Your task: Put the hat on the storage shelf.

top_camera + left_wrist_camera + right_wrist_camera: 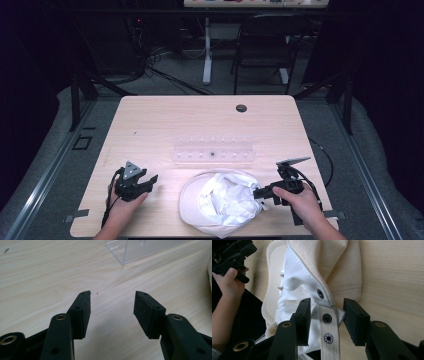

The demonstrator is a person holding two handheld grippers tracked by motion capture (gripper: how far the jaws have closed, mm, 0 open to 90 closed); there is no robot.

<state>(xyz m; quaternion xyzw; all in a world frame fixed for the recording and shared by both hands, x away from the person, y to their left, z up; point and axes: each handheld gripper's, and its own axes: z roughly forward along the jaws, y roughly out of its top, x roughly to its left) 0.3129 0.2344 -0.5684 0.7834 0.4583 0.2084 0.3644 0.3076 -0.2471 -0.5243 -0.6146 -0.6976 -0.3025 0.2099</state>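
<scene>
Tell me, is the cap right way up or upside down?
Upside down. The cap lies with its white lining facing up, and its snap strap sits between the right gripper's open jaws.

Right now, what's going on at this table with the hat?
A person works a hand-held gripper in each hand at a wooden table. The right gripper stands open around the snap strap of a cream cap lying upside down. The left gripper rests open over bare wood. A clear plastic rack sits behind the cap.

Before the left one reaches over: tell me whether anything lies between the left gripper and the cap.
Nothing visible does. Bare table lies between the open left gripper and the cap; the clear rack sits farther back.
</scene>
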